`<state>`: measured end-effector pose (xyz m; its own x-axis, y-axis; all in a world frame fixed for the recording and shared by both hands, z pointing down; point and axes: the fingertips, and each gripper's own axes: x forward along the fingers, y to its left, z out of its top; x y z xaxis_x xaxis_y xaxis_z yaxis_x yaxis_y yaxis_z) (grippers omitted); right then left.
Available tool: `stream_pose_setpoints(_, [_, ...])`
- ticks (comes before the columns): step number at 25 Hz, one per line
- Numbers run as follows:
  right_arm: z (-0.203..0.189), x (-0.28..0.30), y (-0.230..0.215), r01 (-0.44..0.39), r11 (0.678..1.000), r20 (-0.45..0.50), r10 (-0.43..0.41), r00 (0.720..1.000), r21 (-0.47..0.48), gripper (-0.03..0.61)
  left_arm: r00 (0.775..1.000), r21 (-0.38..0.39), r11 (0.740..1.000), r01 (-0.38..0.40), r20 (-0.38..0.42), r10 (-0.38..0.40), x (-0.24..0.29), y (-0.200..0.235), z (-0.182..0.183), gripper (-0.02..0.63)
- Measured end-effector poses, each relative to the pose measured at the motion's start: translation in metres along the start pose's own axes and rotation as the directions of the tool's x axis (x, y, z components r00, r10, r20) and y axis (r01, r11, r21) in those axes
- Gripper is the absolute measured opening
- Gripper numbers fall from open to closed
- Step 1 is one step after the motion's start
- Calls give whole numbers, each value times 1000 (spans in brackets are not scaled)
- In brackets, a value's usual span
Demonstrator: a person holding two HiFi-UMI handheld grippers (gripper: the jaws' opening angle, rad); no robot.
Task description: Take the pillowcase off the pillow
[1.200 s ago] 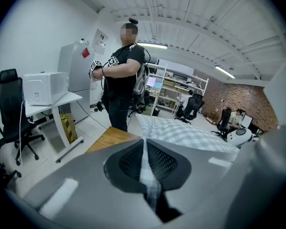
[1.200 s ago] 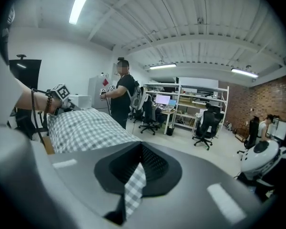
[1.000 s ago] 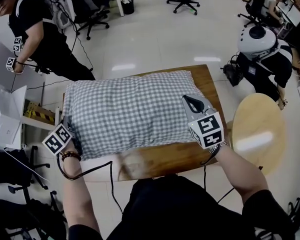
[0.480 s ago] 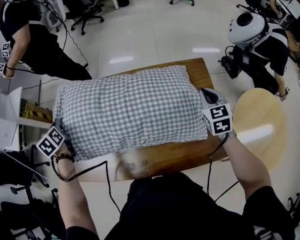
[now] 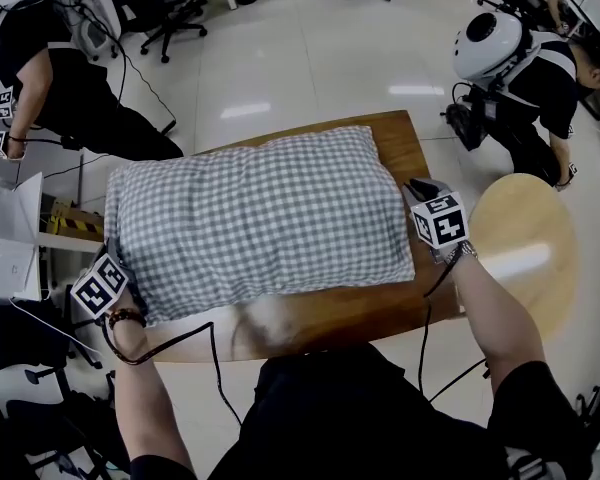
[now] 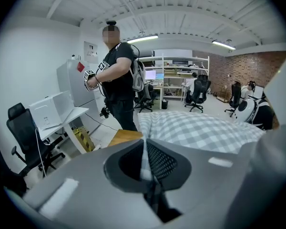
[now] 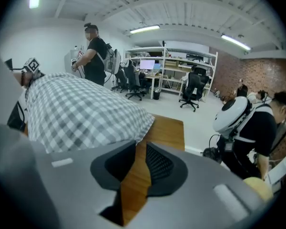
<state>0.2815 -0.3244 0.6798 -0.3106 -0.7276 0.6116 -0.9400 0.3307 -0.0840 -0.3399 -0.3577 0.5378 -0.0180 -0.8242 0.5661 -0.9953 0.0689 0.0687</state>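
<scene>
Since the checked pillowcase (image 5: 255, 218), lying full and puffy on the worktop (image 5: 400, 153), looks soft, light and floppy, we think an edge is best to pull. Our left gripper (image 6: 144, 156) pinches its corner tight. Our right gripper (image 7: 139, 149) has just been opening its fingers (image 7: 159, 163) a crack, with nothing between; only that gripper's view shows the gap.

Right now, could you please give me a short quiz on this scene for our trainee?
1. True or false: the pillowcase is plain white.
2. What is between the left gripper's jaws? A) the pillowcase B) a cable C) nothing
3. What shows through the right gripper's gap?
Key: 1 false. 2 A. 3 The wooden table; its jaws have just been opening, with nothing between them.
</scene>
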Motion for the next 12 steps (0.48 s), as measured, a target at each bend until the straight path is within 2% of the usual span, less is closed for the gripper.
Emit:
stream_pose_setpoints(4, [-26, 1, -19, -147, 979, -6, 149, 989, 143, 105, 1000, 26, 1000, -12, -1, 12, 3, -33, -17, 6])
stream_pose_setpoints(7, [-27, 2, -1, -270, 928, 13, 276, 961, 256, 194, 1000, 48, 999, -14, -1, 14, 4, -32, -21, 6])
stream_pose_setpoints(9, [-24, 8, 16, -320, 896, 19, 330, 944, 308, 235, 1000, 60, 998, -21, -2, 21, 2, -21, -20, 6])
stream_pose_setpoints(12, [-24, 16, 33, -354, 867, 15, 373, 928, 350, 289, 1000, 63, 998, -15, 5, 14, -1, -13, -18, 6])
